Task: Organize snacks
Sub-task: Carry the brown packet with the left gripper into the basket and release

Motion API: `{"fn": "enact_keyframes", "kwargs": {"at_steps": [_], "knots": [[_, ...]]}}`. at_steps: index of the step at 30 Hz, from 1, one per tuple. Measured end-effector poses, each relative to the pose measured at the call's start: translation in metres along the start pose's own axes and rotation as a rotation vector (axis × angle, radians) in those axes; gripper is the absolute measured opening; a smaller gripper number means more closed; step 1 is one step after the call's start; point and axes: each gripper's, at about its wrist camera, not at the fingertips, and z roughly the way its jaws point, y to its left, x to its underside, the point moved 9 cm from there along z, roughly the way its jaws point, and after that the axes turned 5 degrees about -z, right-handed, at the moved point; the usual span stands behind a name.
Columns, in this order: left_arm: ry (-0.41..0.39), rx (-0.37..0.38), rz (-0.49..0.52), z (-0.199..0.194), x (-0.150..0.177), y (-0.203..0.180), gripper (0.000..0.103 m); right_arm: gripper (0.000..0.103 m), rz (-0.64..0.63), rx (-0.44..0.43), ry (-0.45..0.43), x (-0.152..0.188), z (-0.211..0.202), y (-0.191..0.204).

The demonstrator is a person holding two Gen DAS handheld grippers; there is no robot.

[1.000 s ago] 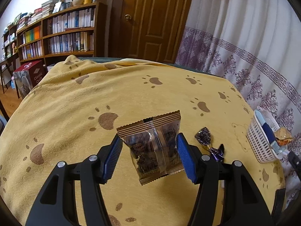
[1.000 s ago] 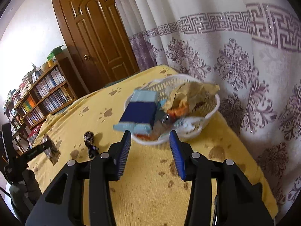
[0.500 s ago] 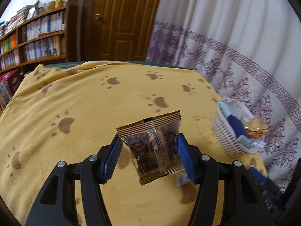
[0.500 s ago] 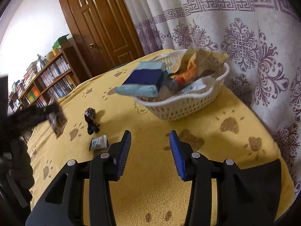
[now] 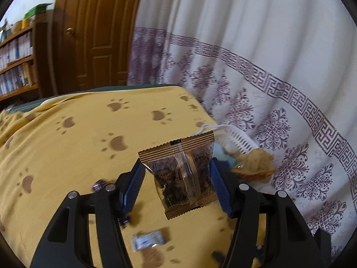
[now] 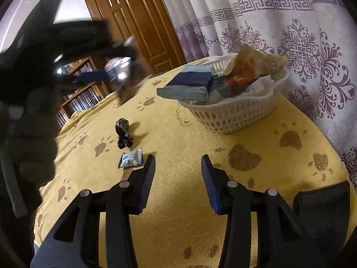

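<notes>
Since the earlier frame, the left gripper, clamped on the brown snack packet, swung toward the white basket at two o'clock. Release only once above the rim. The right gripper hovered open, empty, over the yellow blanket.

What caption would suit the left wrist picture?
Left gripper carries a clear brown-edged snack packet toward the white basket.
</notes>
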Motion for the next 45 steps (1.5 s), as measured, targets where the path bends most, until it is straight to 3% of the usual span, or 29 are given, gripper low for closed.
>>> {"fn": "enact_keyframes", "kwargs": {"at_steps": [16, 22, 25, 33, 45], "knots": [[0.033, 0.066, 0.075, 0.054, -0.025, -0.062, 0.06, 0.044, 0.049, -0.049, -0.019, -0.001, -0.002, -0.004], [0.048, 0.104, 0.05, 0.067, -0.022, -0.071, 0.061, 0.044, 0.053, -0.055, -0.021, -0.001, -0.004, -0.003], [0.027, 0.096, 0.035, 0.064, -0.022, -0.066, 0.084, 0.044, 0.058, -0.055, -0.021, 0.0, -0.004, -0.001], [0.012, 0.081, -0.012, 0.052, -0.025, -0.046, 0.084, 0.044, 0.056, -0.049, -0.02, -0.001, -0.004, -0.002], [0.012, 0.0, 0.049, 0.047, 0.001, -0.032, 0.084, 0.044, 0.055, -0.046, -0.019, -0.002, -0.003, -0.005]]}}
